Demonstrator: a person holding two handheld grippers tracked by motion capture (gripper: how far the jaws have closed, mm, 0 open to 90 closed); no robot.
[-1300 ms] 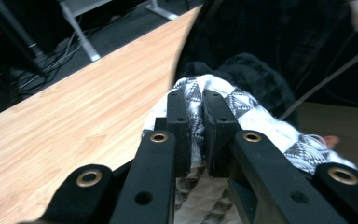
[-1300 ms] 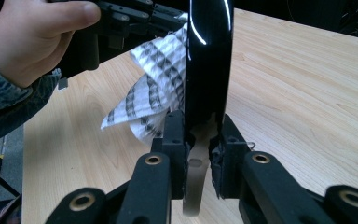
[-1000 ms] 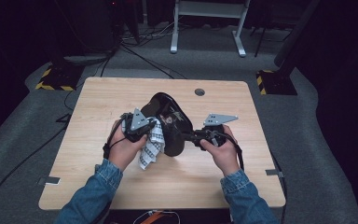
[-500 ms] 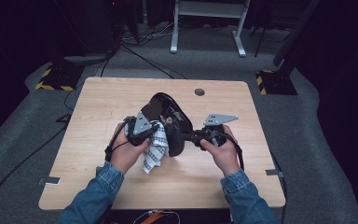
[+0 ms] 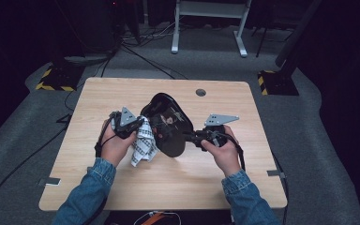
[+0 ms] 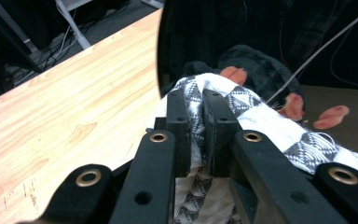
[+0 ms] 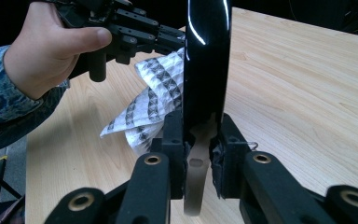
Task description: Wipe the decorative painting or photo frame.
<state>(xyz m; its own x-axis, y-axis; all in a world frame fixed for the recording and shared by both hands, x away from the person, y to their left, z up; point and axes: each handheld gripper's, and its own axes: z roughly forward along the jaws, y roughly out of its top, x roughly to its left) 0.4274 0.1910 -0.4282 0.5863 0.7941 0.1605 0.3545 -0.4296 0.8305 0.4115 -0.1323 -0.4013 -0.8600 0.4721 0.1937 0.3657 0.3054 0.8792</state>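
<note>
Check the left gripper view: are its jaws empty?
No, the left gripper is shut on the patterned cloth, pressed against the glossy black pan.

The black glossy pan [image 5: 166,123] is held up on its edge above the middle of the table [image 5: 243,187], a little nearer to the far edge – its hollow side faces left and up, and it mirrors the surroundings. Its pale wooden handle [image 7: 196,172] points to the right side. The cloth [image 5: 143,143] is white with a dark grey woven pattern, crumpled – it presses against the pan's inner face at the left, and its loose end hangs down toward the tabletop.
</note>
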